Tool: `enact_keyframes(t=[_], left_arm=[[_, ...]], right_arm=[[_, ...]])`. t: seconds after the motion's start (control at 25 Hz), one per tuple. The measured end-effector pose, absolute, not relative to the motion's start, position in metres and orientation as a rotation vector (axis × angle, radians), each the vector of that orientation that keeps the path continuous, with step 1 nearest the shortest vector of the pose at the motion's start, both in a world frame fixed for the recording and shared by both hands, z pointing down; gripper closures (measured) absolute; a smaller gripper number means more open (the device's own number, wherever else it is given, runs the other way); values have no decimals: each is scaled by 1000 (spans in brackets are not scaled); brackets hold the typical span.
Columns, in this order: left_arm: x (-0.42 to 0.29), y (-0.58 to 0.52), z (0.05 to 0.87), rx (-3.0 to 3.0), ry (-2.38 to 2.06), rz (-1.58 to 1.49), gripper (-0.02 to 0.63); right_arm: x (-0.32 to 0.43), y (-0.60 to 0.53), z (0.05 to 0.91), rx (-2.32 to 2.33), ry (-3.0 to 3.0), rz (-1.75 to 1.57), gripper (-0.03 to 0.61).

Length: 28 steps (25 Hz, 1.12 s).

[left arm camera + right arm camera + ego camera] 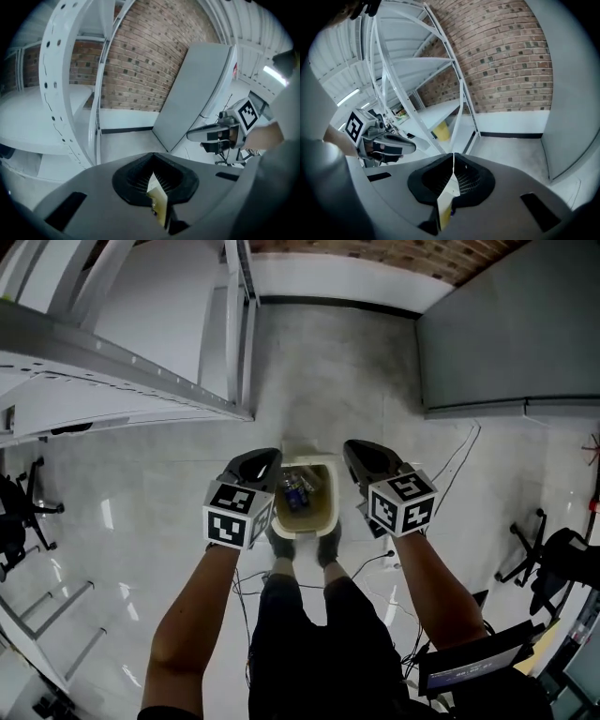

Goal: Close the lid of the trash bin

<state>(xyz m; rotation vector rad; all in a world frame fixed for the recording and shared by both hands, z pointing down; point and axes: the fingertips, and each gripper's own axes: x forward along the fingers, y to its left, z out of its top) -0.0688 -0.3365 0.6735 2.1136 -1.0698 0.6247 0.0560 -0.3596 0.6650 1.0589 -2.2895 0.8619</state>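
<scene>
items [296, 491] in the trash bin [319, 517] are too small to tell.

Bright, even light; shadows soft. Glare streaks mark the glossy floor [141, 521] left of the trash bin [314, 517]. Both gripper views bow strongly, corners black, near foreground soft.

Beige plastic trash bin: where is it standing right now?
In the head view the open beige plastic trash bin stands on the floor at centre, just ahead of the person's shoes, between the left tongs and right tongs.
</scene>
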Motion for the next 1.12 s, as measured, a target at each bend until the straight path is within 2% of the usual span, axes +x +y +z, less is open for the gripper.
enact_keyframes(t=[0.36, 0.6, 1.12], left_arm=[[-62, -345, 732, 2021, -1031, 677, 615], [-56, -329, 741, 2006, -959, 654, 615], [-54, -182, 781, 1800, -933, 723, 615]], right_arm=[[51, -353, 725, 1044, -2190, 915, 569], [51, -339, 738, 1005, -2162, 976, 569], [72, -190, 777, 830, -2017, 1097, 569]])
